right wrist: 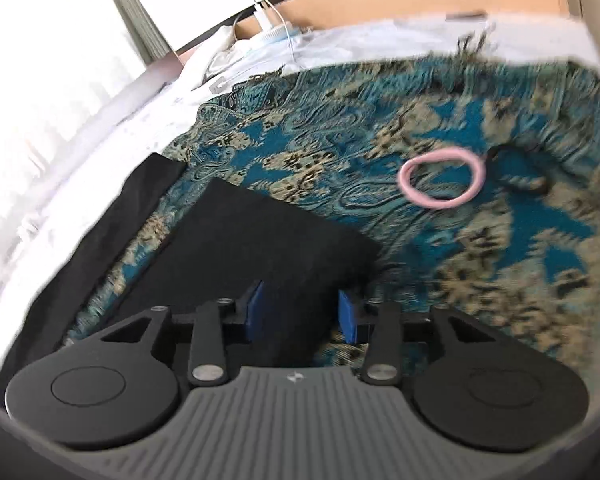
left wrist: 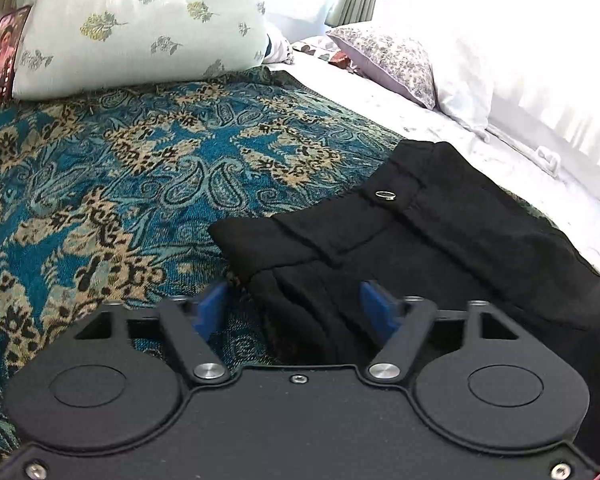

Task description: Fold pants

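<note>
1. At the far left of the left wrist view a large pale pillow [left wrist: 140, 24] with a leaf print leaned at the head of the bed, above a blue and tan paisley blanket [left wrist: 100, 168] that covered the mattress.
2. The left gripper [left wrist: 296, 304] sat low over the blanket's near edge, its blue pads [left wrist: 374, 300] standing apart with a bunched fold of the black pants [left wrist: 440, 248] between them; whether the pads pressed the cloth could not be told.
3. The pants lay on the blanket toward the right, waistband up, a small metal button [left wrist: 385, 195] showing on it.
4. Right of the pants ran a white sheet [left wrist: 480, 152], with a small floral pillow [left wrist: 392, 60] beyond it.
5. In the right wrist view, blurred, one black leg lay along the left edge and a second flat panel of the pants [right wrist: 252, 248] reached toward the camera.
6. The right gripper [right wrist: 302, 312] had its pads partly spread around that panel's near edge; a firm pinch could not be confirmed.
7. Further right a pink hair tie [right wrist: 440, 178] lay on the blanket [right wrist: 520, 260], well apart from the pants.
</note>
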Demonstrator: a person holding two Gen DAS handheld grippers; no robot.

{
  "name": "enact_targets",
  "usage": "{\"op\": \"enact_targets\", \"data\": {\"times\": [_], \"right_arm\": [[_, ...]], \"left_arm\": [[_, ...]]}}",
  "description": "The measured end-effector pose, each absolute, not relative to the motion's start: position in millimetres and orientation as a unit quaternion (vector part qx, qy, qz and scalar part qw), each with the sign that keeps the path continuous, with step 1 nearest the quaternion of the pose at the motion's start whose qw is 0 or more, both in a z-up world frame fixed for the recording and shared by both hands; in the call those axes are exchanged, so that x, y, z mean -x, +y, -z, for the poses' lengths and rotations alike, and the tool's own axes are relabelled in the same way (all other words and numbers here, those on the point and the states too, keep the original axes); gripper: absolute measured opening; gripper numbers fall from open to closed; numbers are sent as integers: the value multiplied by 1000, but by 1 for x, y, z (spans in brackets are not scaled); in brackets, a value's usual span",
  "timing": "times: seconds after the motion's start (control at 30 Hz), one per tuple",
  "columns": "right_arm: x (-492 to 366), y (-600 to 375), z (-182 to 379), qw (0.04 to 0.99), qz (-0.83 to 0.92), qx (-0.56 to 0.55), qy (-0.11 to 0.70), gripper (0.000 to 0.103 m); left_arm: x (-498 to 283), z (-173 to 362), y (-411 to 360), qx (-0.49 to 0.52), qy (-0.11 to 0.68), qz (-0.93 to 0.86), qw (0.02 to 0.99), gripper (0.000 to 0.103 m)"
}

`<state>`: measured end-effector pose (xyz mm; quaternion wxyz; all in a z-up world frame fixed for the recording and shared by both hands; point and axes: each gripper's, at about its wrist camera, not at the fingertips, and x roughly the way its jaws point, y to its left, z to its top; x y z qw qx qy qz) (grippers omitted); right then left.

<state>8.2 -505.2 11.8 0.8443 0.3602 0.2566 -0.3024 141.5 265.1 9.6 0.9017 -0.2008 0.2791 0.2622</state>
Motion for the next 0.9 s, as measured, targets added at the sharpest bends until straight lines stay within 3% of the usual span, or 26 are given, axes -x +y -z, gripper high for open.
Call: {"op": "enact_targets", "data": {"times": [0.03,0.13,0.2,0.3,0.9], "right_arm": [[-10,-508,-9,842,301,-373,249,47],[-14,-507,-10,843,302,-371,245,33],[-16,-506,-10,846,296,-367,249,14],[-15,-505,-11,847,282,-376,250,4],[43,-503,-70,868,329,-312,203,4]], "left_arm": [[-142,-10,265,199,278,-264,902,45],[-141,-11,268,213,271,-267,900,30],[-139,-13,270,217,266,-265,901,18],[-135,-21,270,211,262,-270,902,12],[-55,-106,258,145,237,-268,923,11]]}}
